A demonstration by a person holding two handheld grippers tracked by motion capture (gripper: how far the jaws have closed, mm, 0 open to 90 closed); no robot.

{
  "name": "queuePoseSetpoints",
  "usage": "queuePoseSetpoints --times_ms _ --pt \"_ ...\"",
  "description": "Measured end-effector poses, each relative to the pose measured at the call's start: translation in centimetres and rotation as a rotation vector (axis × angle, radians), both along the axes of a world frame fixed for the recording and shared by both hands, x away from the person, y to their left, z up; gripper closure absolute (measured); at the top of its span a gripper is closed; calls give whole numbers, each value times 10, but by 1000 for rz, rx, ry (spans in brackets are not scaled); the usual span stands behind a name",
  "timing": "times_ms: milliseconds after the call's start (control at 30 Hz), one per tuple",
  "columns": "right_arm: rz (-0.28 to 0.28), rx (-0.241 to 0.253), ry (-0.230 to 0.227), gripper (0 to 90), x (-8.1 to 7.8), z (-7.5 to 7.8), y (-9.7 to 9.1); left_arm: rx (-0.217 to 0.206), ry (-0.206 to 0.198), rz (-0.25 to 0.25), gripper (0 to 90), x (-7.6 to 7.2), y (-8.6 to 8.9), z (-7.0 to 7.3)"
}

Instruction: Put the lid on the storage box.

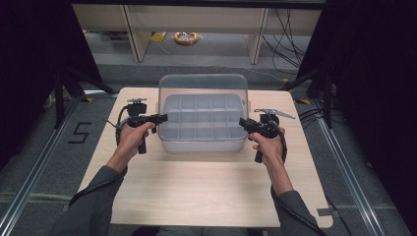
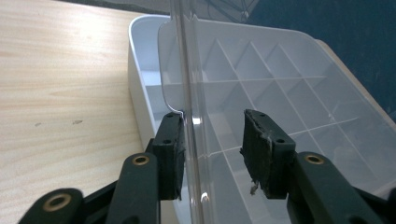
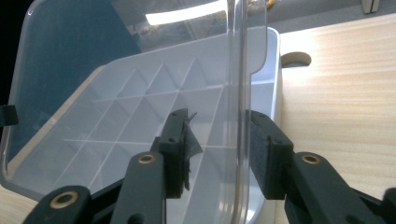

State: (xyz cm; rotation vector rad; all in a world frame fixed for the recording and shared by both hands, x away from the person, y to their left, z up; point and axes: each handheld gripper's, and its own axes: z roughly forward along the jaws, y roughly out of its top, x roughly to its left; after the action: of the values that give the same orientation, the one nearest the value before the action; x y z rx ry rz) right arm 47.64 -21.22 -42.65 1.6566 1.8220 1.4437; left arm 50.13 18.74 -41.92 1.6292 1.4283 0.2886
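A compartmented plastic organiser box (image 1: 201,123) sits mid-table (image 1: 196,191), clear lid (image 1: 202,83) raised. The left gripper (image 1: 162,118) and right gripper (image 1: 242,122) are spread, straddling the lid's side edges; bare tabletop lies near.

table (image 1: 196,187) pale wood grain | box (image 1: 201,142) translucent whitish-grey | lid (image 1: 201,83) clear | tools (image 1: 160,118) black
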Motion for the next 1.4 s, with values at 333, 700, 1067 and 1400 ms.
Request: queuePoseSetpoints --times_ms 333,700,1067,1400 --pt "-22 16 51 597 8 -9 2 -10 50 7 563 11 -1 -13" --pt "-26 -16 44 584 17 -20 1 -5 68 15 532 14 -2 -22" --pt "-30 -13 54 574 19 -24 2 24 58 36 512 14 -6 -22" --pt "-31 -20 64 555 19 -23 3 135 62 19 535 13 -10 -22"
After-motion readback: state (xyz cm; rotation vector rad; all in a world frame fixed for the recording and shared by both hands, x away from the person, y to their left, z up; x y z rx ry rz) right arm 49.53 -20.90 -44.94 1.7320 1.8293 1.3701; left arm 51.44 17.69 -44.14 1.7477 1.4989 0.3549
